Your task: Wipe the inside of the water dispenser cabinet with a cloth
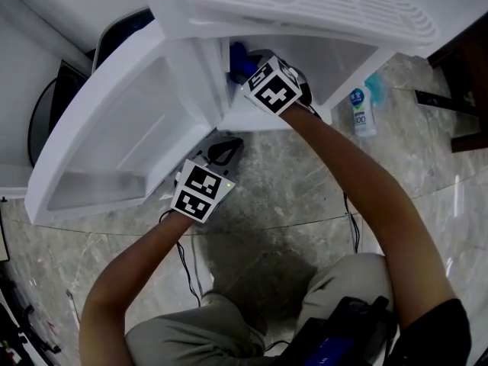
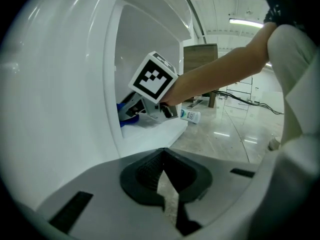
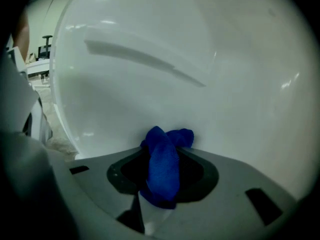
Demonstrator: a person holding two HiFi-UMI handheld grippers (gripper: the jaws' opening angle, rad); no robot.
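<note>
Right hand-held gripper (image 3: 159, 204) clamps blue cloth (image 3: 162, 159) inside cabinet (image 1: 343, 59); bottle (image 1: 361, 113) lies just outside.

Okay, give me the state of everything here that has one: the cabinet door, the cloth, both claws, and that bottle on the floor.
Cabinet door: swung open.
Blue cloth: bunched, gripped, inside the cabinet.
Right claw: shut on the cloth.
Left claw: shut, empty, outside the cabinet.
Bottle: lying on its side on the floor.
</note>
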